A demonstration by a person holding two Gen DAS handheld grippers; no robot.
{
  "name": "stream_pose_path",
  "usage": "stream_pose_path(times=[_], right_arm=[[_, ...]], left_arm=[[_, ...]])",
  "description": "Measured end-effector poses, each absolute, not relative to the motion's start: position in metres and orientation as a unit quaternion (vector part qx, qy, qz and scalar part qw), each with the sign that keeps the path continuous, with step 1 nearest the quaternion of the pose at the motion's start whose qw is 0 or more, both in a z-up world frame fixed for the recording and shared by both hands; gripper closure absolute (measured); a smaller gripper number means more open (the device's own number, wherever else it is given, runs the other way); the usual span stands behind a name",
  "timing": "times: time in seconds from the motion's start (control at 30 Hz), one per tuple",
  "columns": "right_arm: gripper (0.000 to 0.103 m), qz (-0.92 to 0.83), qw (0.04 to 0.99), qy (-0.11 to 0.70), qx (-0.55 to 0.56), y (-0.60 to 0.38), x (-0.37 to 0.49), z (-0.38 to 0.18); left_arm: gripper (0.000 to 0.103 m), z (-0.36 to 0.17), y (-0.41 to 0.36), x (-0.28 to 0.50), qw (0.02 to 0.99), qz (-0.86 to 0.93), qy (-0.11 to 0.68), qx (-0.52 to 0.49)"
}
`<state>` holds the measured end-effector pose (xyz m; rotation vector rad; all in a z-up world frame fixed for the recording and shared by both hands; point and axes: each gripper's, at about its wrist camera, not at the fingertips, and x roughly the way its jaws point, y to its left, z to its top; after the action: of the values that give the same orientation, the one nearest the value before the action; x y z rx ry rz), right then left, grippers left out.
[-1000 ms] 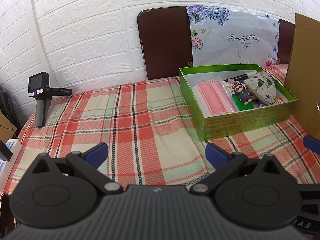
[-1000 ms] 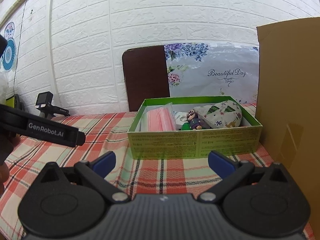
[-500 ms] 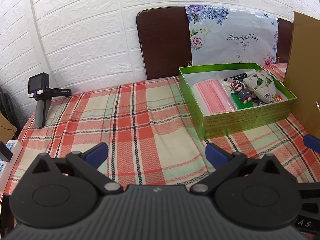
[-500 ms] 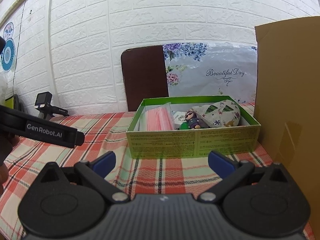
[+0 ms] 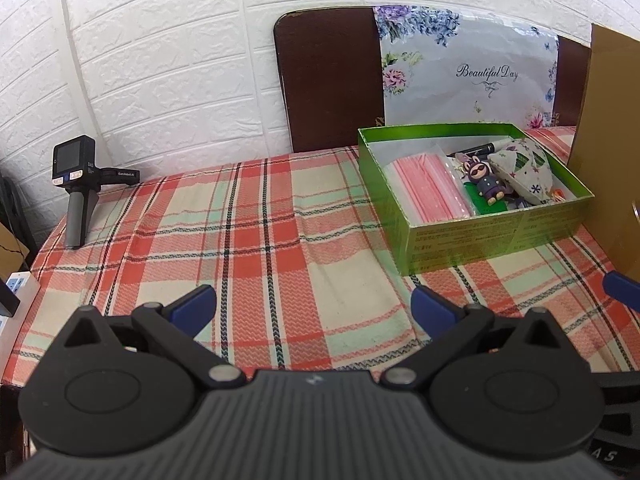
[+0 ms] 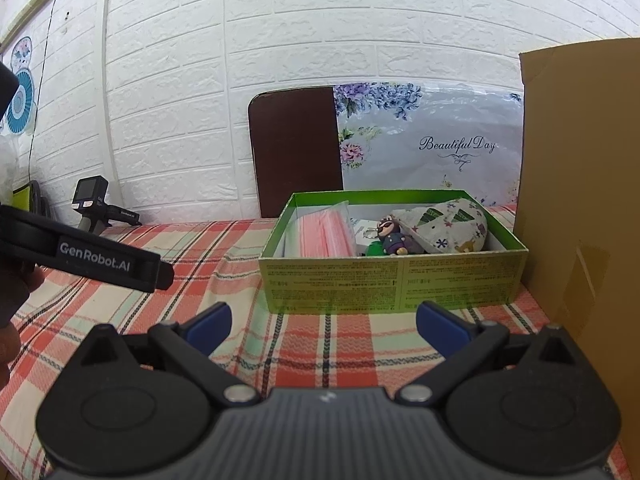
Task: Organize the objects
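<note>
Both tools sit low over the near edge of the bench [image 5: 256, 240], which is covered in a red plaid cloth, with nothing in either. Left tool [image 5: 312, 304]: jaws spread wide, empty, touching nothing, over bare cloth around mid-bench. Right tool [image 6: 324, 320]: also spread wide, empty, pointed straight at the near wall of the green box [image 6: 392, 280], near it but not touching.

The green box sits toward the far right corner of the bench, just beside an upright cardboard panel [image 6: 580, 200] at the right edge. Inside it: pink zip bags [image 5: 428, 188] on the left side, a small figurine with sunglasses [image 5: 486, 182] in the middle, a patterned fabric pouch [image 5: 524, 172] on the right, and a dark pen-like item [image 5: 480, 149] by the far wall. No loose items show on the cloth; the only other thing is a spare handheld device [image 5: 78, 188] standing at the far left corner.

Judgement: everything looks already boxed, so the task is near done or between steps. If something inside needs tidying, go in from above over the near wall rather than pushing the wall, since the light box would likely slide. Keep the right tool off the cardboard panel. The pouch is soft, so pinch it mid-body; the zip bags are slippery, so grip an edge.
</note>
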<state>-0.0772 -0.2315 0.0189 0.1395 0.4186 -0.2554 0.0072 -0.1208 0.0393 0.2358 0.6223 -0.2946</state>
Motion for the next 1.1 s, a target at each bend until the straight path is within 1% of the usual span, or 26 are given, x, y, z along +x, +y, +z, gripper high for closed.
stream_pose_path(times=[0.4, 1.1], right_arm=[[0.001, -0.130, 0.971, 0.188, 0.065, -0.230, -0.083, 0.029], [0.001, -0.138, 0.969, 0.191, 0.078, -0.236, -0.087, 0.025]], left_arm=[[0.000, 0.041, -0.120, 0.008, 0.936, -0.142, 0.302, 0.114], [0.000, 0.040, -0.124, 0.004, 0.935, -0.137, 0.309, 0.113]])
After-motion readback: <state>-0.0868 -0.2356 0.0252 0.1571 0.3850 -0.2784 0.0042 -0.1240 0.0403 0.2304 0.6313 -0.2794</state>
